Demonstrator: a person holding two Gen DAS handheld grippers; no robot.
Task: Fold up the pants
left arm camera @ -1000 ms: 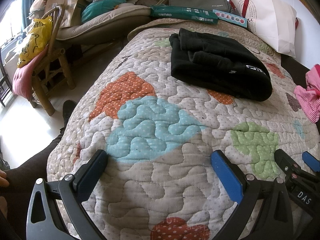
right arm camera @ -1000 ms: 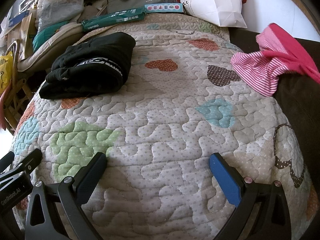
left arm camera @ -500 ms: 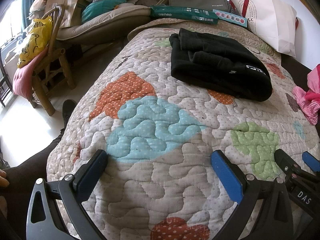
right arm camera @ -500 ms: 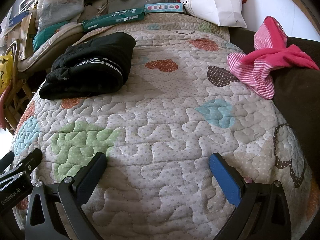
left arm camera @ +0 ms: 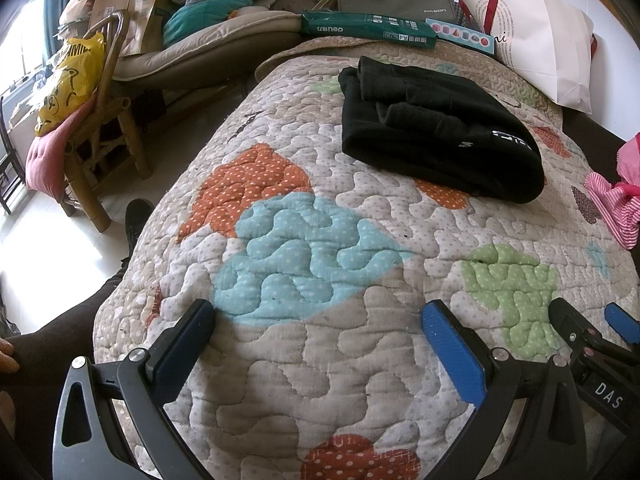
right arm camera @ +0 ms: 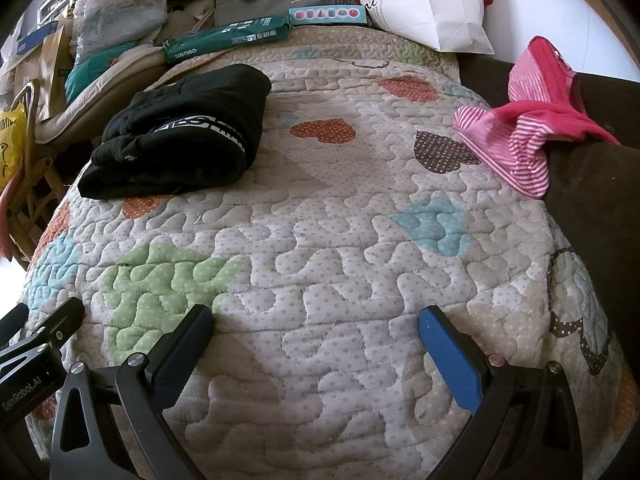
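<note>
Black pants (left arm camera: 436, 136) folded on quilt (left arm camera: 320, 360), far end, well apart from left gripper (left arm camera: 320, 344) and right gripper (right arm camera: 316, 344); jaws wide, empty. Likely soft, light, limp; best pinched at waistband edge.

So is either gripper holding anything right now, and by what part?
Nothing is held. The left gripper and right gripper are both open over the quilt.

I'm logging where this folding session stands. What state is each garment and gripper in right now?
black pants: folded into a bundle, lying on the quilt
pink striped garment: crumpled, unfolded, at the quilt's right edge
left gripper: open, holding nothing
right gripper: open, holding nothing
</note>
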